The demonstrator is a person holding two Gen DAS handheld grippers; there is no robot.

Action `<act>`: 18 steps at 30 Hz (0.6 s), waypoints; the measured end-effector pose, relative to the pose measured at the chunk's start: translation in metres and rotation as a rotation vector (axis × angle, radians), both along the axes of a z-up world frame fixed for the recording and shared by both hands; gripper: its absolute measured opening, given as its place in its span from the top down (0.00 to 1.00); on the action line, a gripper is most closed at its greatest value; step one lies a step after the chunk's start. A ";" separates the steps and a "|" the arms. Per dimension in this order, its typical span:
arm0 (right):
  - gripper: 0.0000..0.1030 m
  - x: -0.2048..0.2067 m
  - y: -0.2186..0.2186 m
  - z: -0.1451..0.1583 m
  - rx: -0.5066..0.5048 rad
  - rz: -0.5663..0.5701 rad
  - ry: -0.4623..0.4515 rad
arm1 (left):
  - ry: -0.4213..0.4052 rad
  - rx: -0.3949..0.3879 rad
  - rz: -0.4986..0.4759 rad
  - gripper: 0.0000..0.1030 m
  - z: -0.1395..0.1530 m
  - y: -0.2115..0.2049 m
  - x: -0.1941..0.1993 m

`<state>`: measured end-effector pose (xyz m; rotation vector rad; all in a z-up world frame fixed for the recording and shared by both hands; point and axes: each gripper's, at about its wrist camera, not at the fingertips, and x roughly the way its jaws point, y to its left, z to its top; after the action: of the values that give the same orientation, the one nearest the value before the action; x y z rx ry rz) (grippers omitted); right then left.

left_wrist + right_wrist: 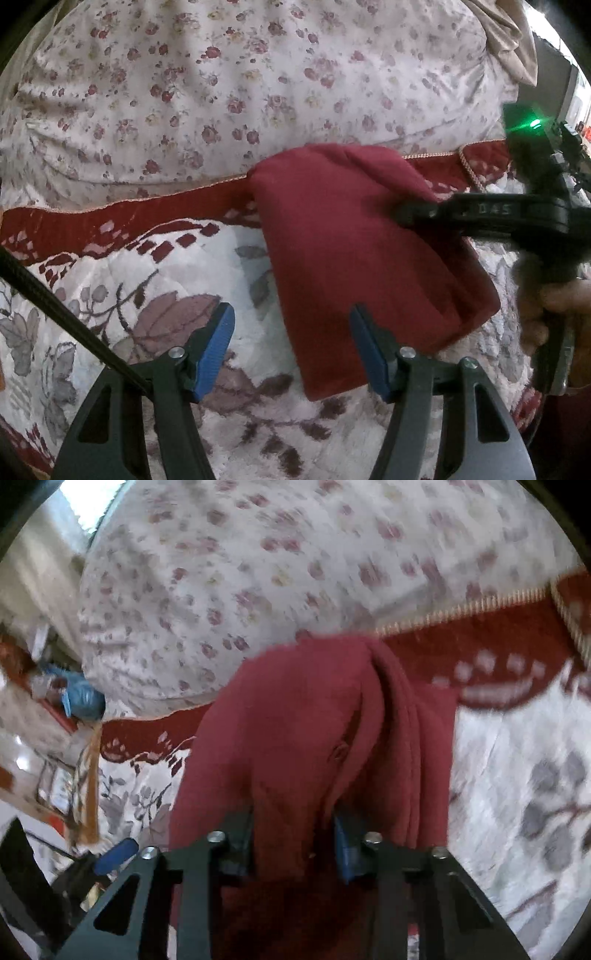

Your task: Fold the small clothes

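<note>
A dark red garment (354, 243) lies folded on a floral bedspread. My left gripper (291, 343) is open and empty, just in front of the garment's near left corner, with one blue pad over its edge. My right gripper (413, 214) reaches in from the right onto the top of the garment. In the right wrist view the red garment (295, 731) bunches up between the fingers of the right gripper (295, 842), which is shut on a fold of it. The left gripper's blue pad (116, 851) shows at the lower left.
A white pillow with small red flowers (240, 81) lies behind the garment. The bedspread (129, 302) has a red border band (110, 221) and leaf print. A black cable (66, 317) crosses the lower left. Clutter and a blue item (81, 698) sit beyond the bed's left edge.
</note>
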<state>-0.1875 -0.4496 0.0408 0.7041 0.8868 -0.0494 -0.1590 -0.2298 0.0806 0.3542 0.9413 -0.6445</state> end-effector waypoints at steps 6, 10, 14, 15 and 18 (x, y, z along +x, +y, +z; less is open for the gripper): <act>0.71 -0.017 -0.004 0.027 -0.221 0.039 0.017 | -0.038 -0.036 0.037 0.28 0.005 -0.010 0.008; 0.66 -0.012 -0.016 -0.002 -0.243 0.010 0.104 | -0.037 0.035 0.044 0.28 -0.017 -0.030 0.015; 0.42 -0.024 -0.026 0.021 -0.261 -0.086 0.064 | -0.067 0.057 0.035 0.28 -0.023 -0.035 0.010; 0.42 -0.027 -0.026 0.033 -0.281 -0.103 0.027 | -0.077 0.060 0.033 0.28 -0.024 -0.035 0.009; 0.43 -0.016 -0.014 0.051 -0.311 -0.047 -0.048 | -0.080 0.071 0.038 0.27 -0.028 -0.038 0.010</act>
<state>-0.2030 -0.4636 0.0915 0.4334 0.7945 -0.2075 -0.1485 -0.2678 0.0527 0.4216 0.8935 -0.5591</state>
